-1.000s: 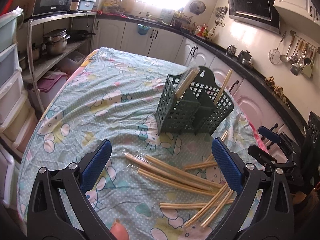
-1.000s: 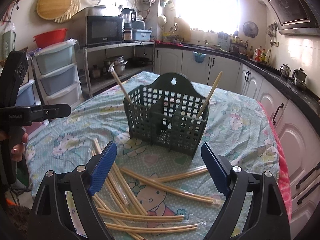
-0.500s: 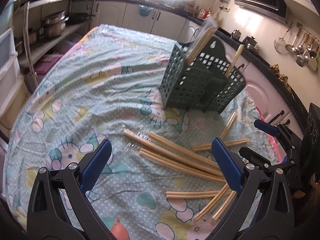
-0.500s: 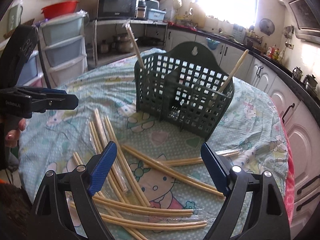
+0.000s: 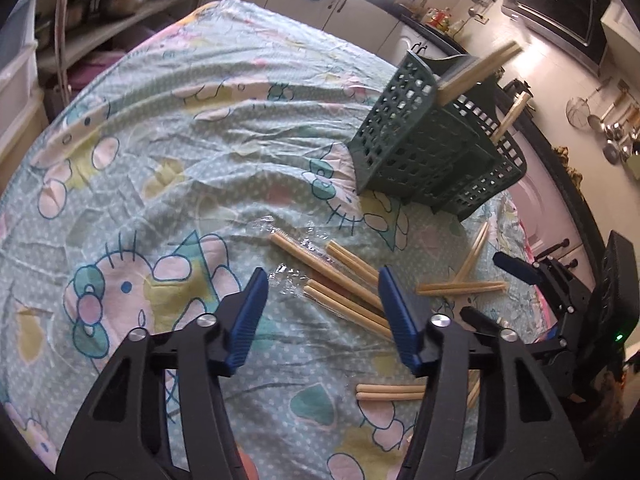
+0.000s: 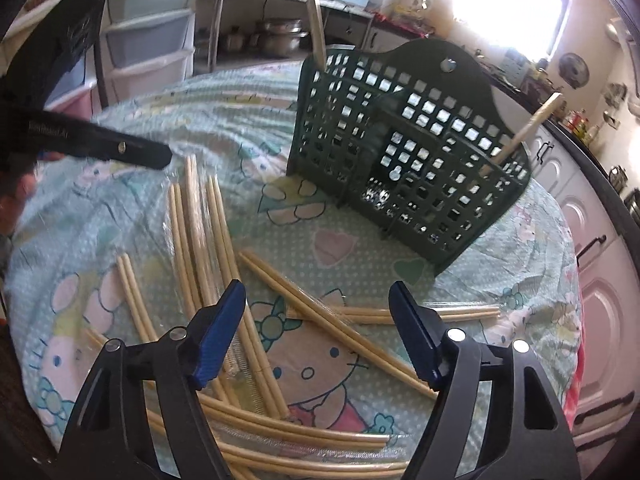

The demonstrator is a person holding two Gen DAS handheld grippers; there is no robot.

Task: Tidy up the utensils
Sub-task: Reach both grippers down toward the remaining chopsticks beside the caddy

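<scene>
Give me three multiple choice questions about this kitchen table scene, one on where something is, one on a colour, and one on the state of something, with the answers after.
1. Where do the loose wrapped chopstick pairs lie?
A. On the cloth in front of the caddy
B. Inside a drawer
C. On the floor

2. What colour is the slotted utensil caddy?
A. Red
B. Dark green
C. White

3. How do the jaws of the left gripper stand?
A. Clamped on the caddy
B. Shut with nothing between
C. Apart, over a chopstick pair, not pressing it

Answers:
1. A, the pairs are scattered on the patterned tablecloth on the near side of the caddy.
2. B, its grid walls are dark green in both views.
3. C, the blue pads stand either side of a pair's end with a gap showing; the jaws have just been closing.
</scene>
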